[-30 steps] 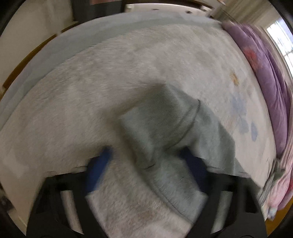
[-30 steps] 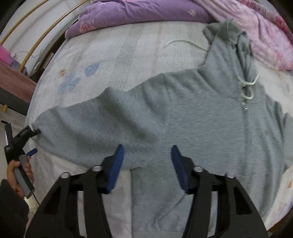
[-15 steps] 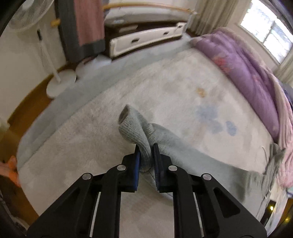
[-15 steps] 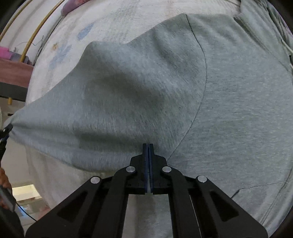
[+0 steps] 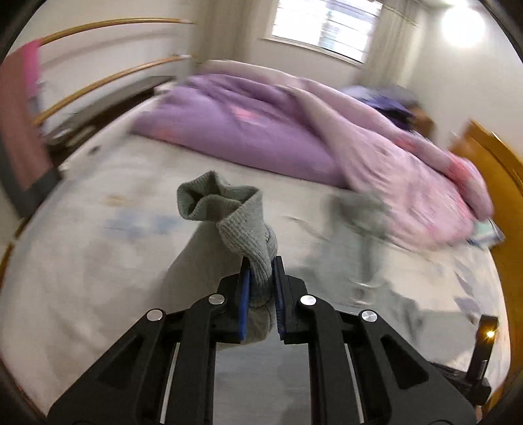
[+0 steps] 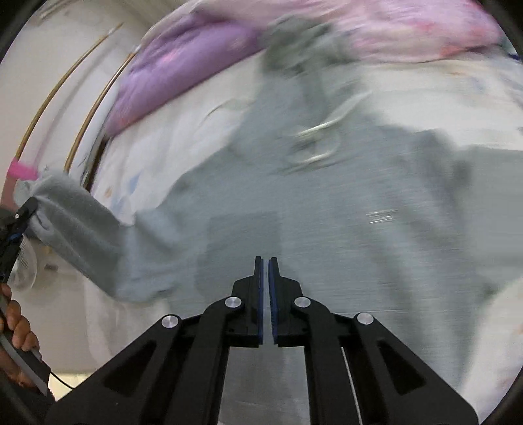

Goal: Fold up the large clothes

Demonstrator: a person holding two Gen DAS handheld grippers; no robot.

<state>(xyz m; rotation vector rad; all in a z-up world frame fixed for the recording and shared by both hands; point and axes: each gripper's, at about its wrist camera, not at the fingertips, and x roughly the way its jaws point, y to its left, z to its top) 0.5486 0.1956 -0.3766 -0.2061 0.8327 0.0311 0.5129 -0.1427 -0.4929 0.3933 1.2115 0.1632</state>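
Note:
A grey zip hoodie (image 6: 327, 209) lies spread on the white bed sheet (image 6: 183, 130). My left gripper (image 5: 260, 264) is shut on the ribbed cuff of the hoodie sleeve (image 5: 242, 225) and holds it lifted above the bed. In the right wrist view the lifted sleeve (image 6: 75, 225) hangs at the far left from the left gripper (image 6: 19, 215). My right gripper (image 6: 265, 261) has its jaws nearly together, pinching the hoodie's fabric near the underarm. The views are motion-blurred.
A purple quilt (image 5: 235, 130) and a pink quilt (image 5: 408, 173) are piled along the far side of the bed. A wooden board (image 5: 490, 170) stands at the right. Curved wooden rails (image 5: 108, 81) stand at the left. A window (image 5: 323, 26) is behind.
My left gripper has lifted the sleeve cuff and swung right toward the quilts. My right gripper, shut on fabric, has risen and the hoodie body has shifted under it.

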